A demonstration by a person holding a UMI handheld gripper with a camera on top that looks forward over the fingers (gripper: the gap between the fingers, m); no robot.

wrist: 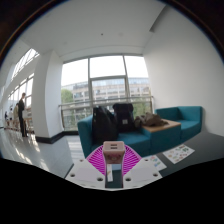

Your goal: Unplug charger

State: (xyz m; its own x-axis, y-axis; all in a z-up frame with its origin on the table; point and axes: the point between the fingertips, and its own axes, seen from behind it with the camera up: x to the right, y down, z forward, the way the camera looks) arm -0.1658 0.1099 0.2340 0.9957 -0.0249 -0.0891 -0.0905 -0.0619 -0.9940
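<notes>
Jaws of the gripper (pixel 115 153) are closed on the charger (pixel 115 148), a small pale block with a pinkish top face. It is pinched between the two magenta pads (pixel 99 159) at their tips. Only the top and front of the block are seen; its flanks and underside are hidden by the pads and the gripper body at 6 o'clock. Whether it is seated in anything cannot be told.

- 12 o'clock, beyond the charger: tall windows (pixel 105 80), with trees faintly made out through the glass.
- Just past the tips: a teal sofa (pixel 172 122), running from 12 toward 3 o'clock. Its left end is covered by dark bags (pixel 105 122); their number is hard to judge.
- On the sofa seat at about 2 o'clock: a low brown object (pixel 158 122), its kind not made out.
- 3 to 4 o'clock: printed sheets (pixel 178 153) lying flat on a dark surface, cut off at the outer edge.
- 9 o'clock, well apart: a person (pixel 21 115) standing by the side windows, seen small and dark.

Open pale floor (pixel 42 150) is seen between the person and the sofa, from 8 to 10 o'clock.
</notes>
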